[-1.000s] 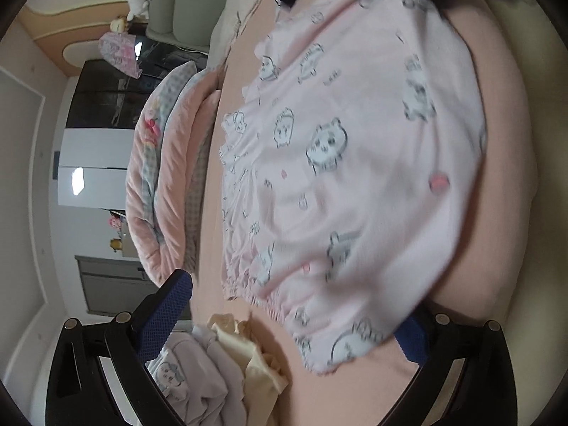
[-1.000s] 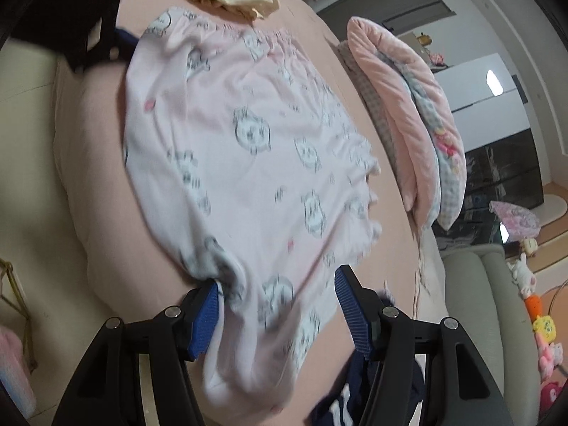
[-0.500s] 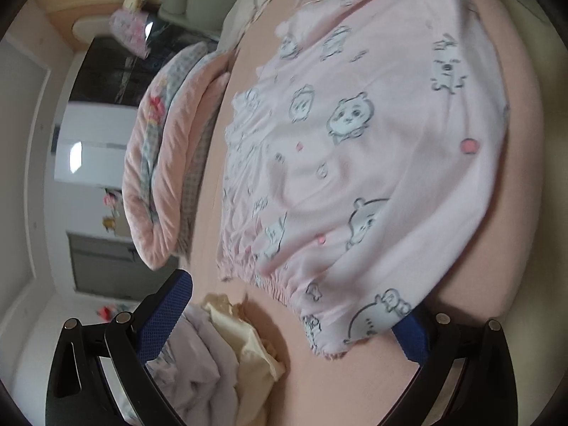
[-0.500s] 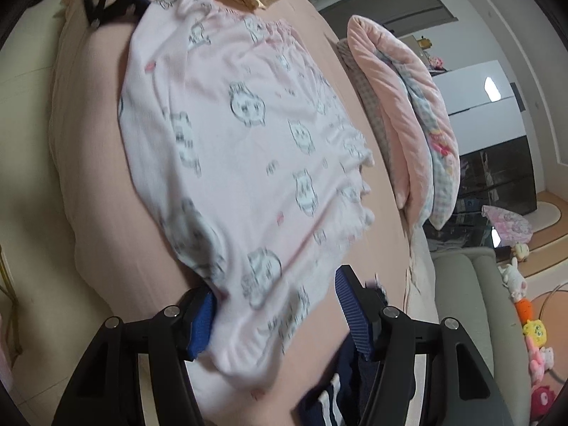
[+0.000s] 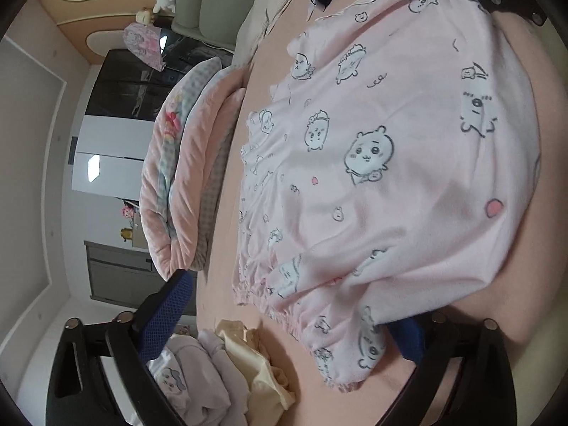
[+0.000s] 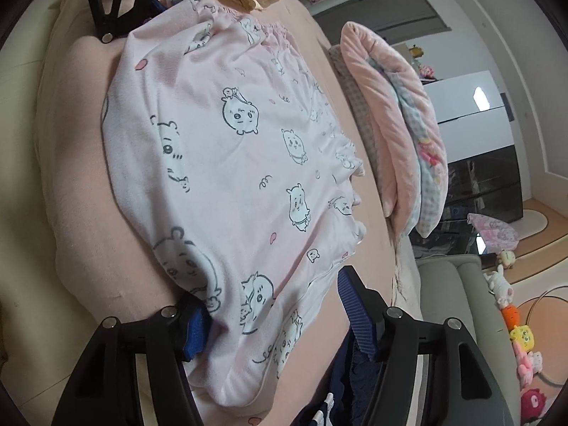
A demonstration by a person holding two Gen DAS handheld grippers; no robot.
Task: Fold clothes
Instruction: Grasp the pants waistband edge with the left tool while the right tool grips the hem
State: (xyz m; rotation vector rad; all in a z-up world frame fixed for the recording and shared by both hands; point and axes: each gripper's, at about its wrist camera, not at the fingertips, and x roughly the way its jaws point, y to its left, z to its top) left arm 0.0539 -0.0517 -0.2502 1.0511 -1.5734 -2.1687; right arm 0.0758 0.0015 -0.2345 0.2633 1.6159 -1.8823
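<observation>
A pale pink garment (image 5: 390,163) printed with cartoon animals lies spread flat on the peach bed (image 5: 227,319). My left gripper (image 5: 287,330) sits at its gathered elastic end. Its jaws are closing, the hem corner lies between them and covers the right pad (image 5: 408,340), and the left pad stands clear. My right gripper (image 6: 275,323) is at the opposite end of the garment (image 6: 227,163). It is open, with the cloth's edge draped between its pads. Each gripper shows in the other's view: the left gripper (image 6: 110,3) and the right gripper (image 5: 507,3).
A pile of cream and lilac clothes (image 5: 227,369) lies beside the left gripper. A dark navy garment (image 6: 337,390) lies by the right gripper. A folded pink quilt (image 6: 397,135) runs along the far side. A grey sofa (image 6: 458,319) and plush toys (image 6: 522,333) stand beyond the bed.
Both views have tilted a little and the garment now lies smoother and sharper. Both grippers stay at the garment's two ends.
</observation>
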